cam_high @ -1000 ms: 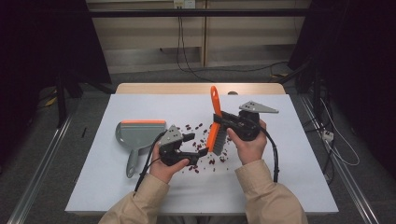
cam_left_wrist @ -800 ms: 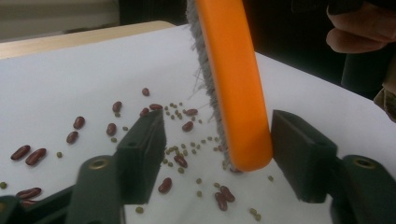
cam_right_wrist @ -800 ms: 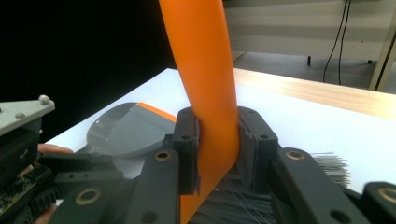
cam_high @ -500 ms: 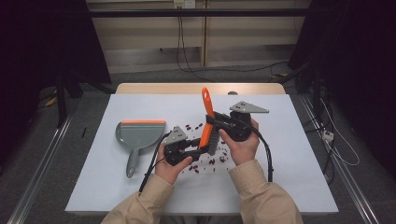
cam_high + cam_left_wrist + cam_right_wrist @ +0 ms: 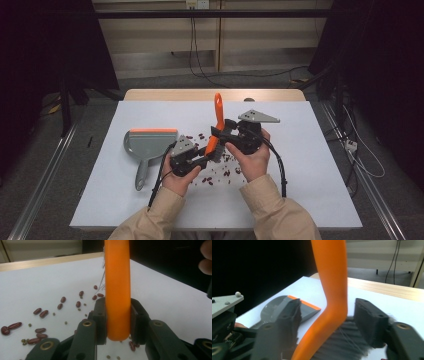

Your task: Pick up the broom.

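Note:
An orange-handled brush (image 5: 218,107) with dark bristles stands nearly upright over the white table (image 5: 310,165). My left gripper (image 5: 206,158) has just been closing and is now shut on the brush's orange lower end (image 5: 117,290), pads pressing both sides. My right gripper (image 5: 226,134) has just been opening. In the right gripper view its jaws stand apart on either side of the brush's bend (image 5: 333,277), with gaps showing, and the bristles (image 5: 344,342) lie below. Red beans (image 5: 220,172) are scattered under the hands.
A grey dustpan (image 5: 150,142) with an orange lip lies to the left of the hands, handle toward the person. More beans (image 5: 40,312) and small green bits dot the table. A wooden strip runs along the far edge.
The left gripper has shut on the brush's lower end. The right gripper's jaws have opened off the brush. The handle has swung from leaning left to nearly upright.

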The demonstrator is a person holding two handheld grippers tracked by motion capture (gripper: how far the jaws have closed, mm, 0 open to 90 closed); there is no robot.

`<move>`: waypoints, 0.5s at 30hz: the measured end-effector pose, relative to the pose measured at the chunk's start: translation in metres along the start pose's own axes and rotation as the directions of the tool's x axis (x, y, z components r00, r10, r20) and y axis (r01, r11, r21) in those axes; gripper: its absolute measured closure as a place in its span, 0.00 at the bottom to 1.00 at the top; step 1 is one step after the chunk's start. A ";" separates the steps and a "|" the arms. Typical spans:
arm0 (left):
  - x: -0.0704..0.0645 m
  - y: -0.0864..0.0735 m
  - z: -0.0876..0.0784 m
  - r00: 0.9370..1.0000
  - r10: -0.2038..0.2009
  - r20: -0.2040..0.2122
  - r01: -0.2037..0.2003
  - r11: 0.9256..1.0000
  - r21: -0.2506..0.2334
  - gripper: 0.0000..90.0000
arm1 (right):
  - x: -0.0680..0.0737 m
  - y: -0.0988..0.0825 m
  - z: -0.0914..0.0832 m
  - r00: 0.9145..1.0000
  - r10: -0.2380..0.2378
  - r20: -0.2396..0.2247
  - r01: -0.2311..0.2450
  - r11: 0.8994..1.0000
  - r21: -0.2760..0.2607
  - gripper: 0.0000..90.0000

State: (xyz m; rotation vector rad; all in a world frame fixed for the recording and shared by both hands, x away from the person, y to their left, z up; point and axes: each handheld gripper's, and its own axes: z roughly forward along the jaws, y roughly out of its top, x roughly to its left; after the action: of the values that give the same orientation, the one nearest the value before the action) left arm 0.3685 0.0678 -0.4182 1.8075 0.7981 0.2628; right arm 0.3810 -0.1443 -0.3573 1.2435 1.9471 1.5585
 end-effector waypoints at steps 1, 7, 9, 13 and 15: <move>0.001 0.000 -0.001 1.000 -0.001 -0.005 0.001 1.000 -0.003 0.79 | 0.001 -0.001 0.000 1.000 0.005 0.001 -0.005 1.000 -0.007 0.38; 0.002 0.001 -0.004 0.999 -0.013 -0.036 0.012 0.999 -0.033 0.79 | 0.003 -0.011 0.006 1.000 0.013 0.028 -0.014 1.000 0.020 0.25; 0.002 0.001 -0.003 0.999 -0.003 -0.042 0.001 0.999 -0.039 0.79 | 0.004 -0.014 0.010 0.999 0.008 0.039 -0.010 0.999 0.039 0.25; -0.002 -0.001 -0.002 0.999 0.004 -0.048 -0.006 0.999 -0.042 0.79 | 0.007 -0.018 0.017 0.997 0.043 0.057 -0.046 0.998 0.047 0.28; -0.005 -0.001 -0.001 0.999 0.016 -0.048 -0.019 0.998 -0.052 0.79 | 0.008 -0.019 0.020 0.996 0.055 0.072 -0.059 0.997 0.041 0.28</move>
State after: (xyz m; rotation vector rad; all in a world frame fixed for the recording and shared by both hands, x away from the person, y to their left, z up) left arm 0.3639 0.0661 -0.4175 1.7653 0.8021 0.3362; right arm 0.3832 -0.1259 -0.3792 1.3640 1.9259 1.4861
